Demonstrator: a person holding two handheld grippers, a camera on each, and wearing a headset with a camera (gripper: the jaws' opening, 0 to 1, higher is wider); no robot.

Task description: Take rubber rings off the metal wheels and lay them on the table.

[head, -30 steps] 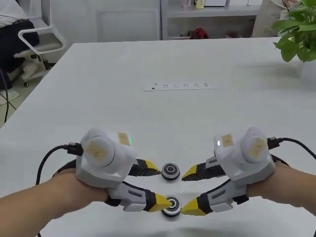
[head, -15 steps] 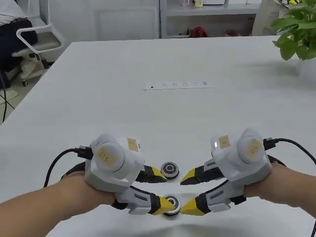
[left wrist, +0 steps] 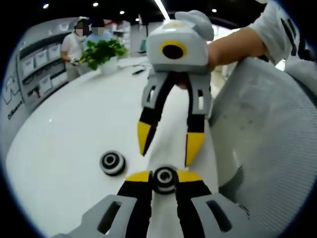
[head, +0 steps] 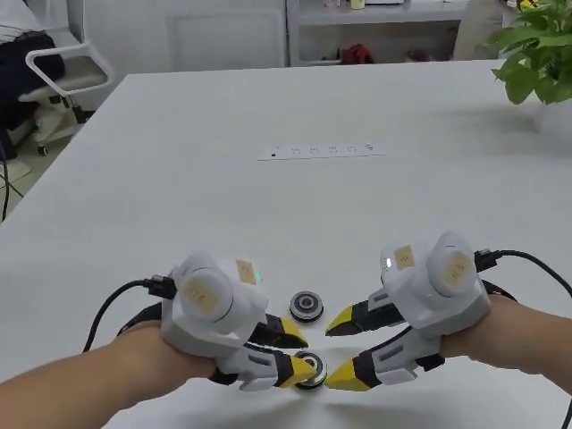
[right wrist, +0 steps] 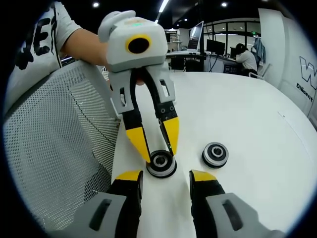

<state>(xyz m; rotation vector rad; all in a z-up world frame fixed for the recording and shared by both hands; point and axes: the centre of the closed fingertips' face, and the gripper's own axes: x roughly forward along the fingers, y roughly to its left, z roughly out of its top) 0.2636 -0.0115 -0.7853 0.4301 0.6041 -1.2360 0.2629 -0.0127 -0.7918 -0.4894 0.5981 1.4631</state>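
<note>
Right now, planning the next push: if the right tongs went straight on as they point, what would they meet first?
Probably the near wheel, just ahead of the open right tongs and clamped in the left tongs. The far wheel lies off to one side.

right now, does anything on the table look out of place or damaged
Nothing stands out. The nearer black-rimmed metal wheel sits flat between the left gripper's yellow-tipped fingers, and the second black-rimmed wheel lies flat beyond it on the white table. The right gripper is open beside them. No spill or damage shows.
</note>
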